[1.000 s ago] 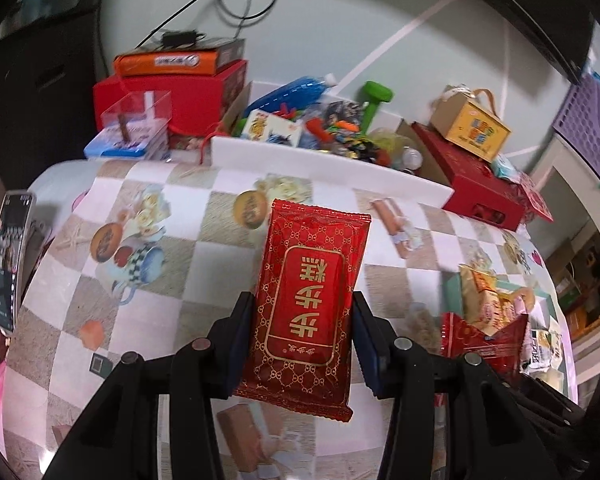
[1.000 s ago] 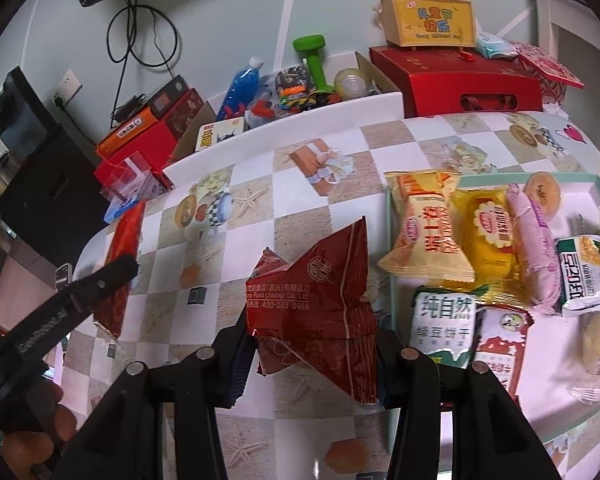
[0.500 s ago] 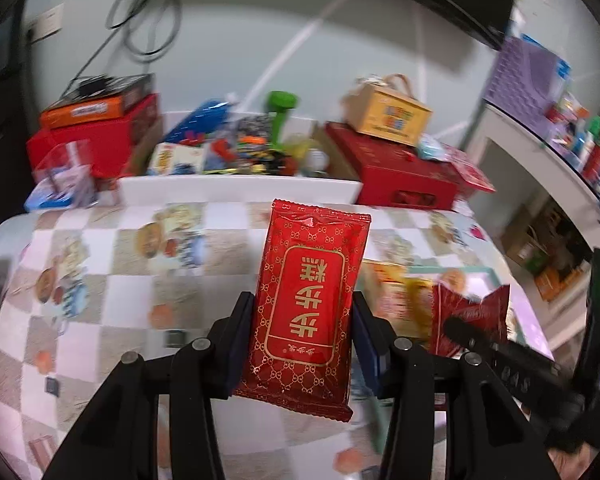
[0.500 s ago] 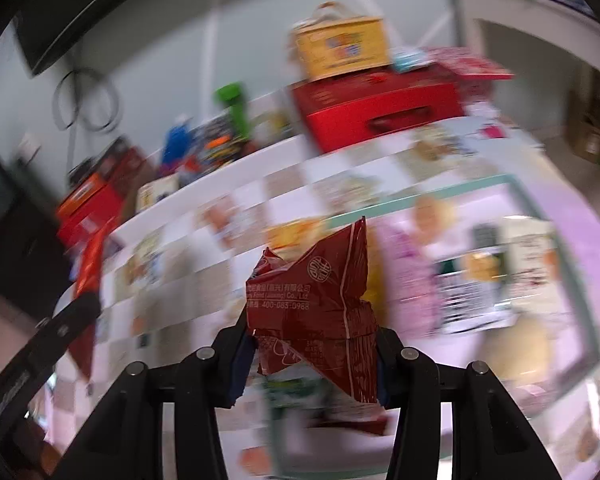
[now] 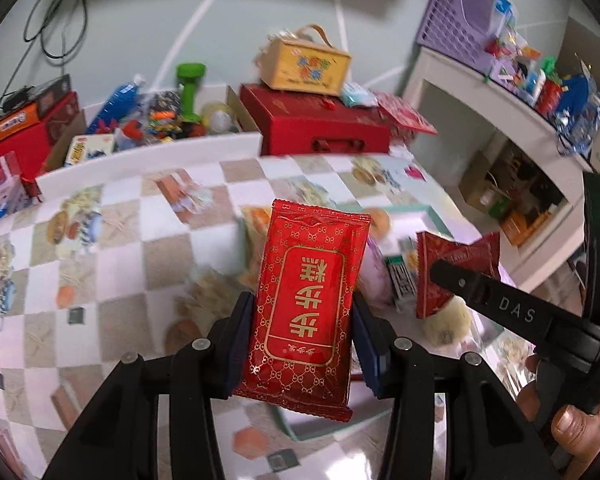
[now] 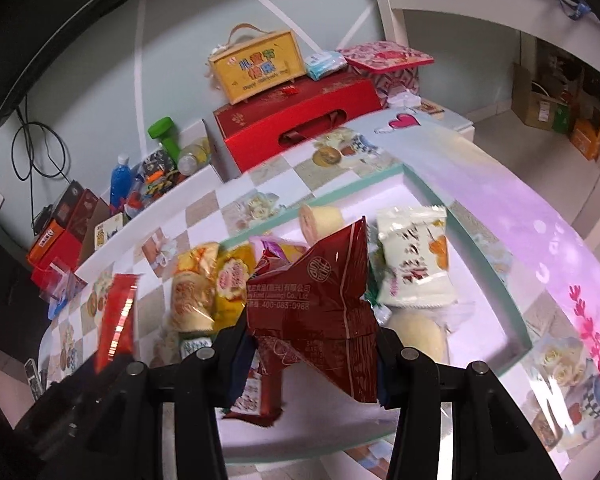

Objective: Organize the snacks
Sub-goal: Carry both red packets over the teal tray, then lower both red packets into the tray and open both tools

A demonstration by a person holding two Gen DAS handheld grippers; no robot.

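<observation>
My left gripper (image 5: 303, 344) is shut on a flat red snack packet with gold characters (image 5: 306, 304), held upright above the table near the tray's left edge. My right gripper (image 6: 312, 356) is shut on a crumpled dark red snack bag (image 6: 320, 304) and holds it over the green-rimmed tray (image 6: 484, 256), which holds several snacks: yellow packets (image 6: 228, 280), a white packet (image 6: 412, 268) and a pink roll. The dark red bag also shows in the left wrist view (image 5: 452, 268), and the red packet in the right wrist view (image 6: 116, 320).
A checkered tablecloth (image 5: 116, 264) covers the table. At the back stand a red gift box (image 6: 300, 128), a yellow handled box (image 6: 256, 64), a green dumbbell (image 6: 164, 132), bottles, and red and orange boxes at the left. A white shelf (image 5: 500, 96) stands at the right.
Both grippers have moved right with their packets. The tray has come under the right gripper and beside the left. Both grips are unchanged.
</observation>
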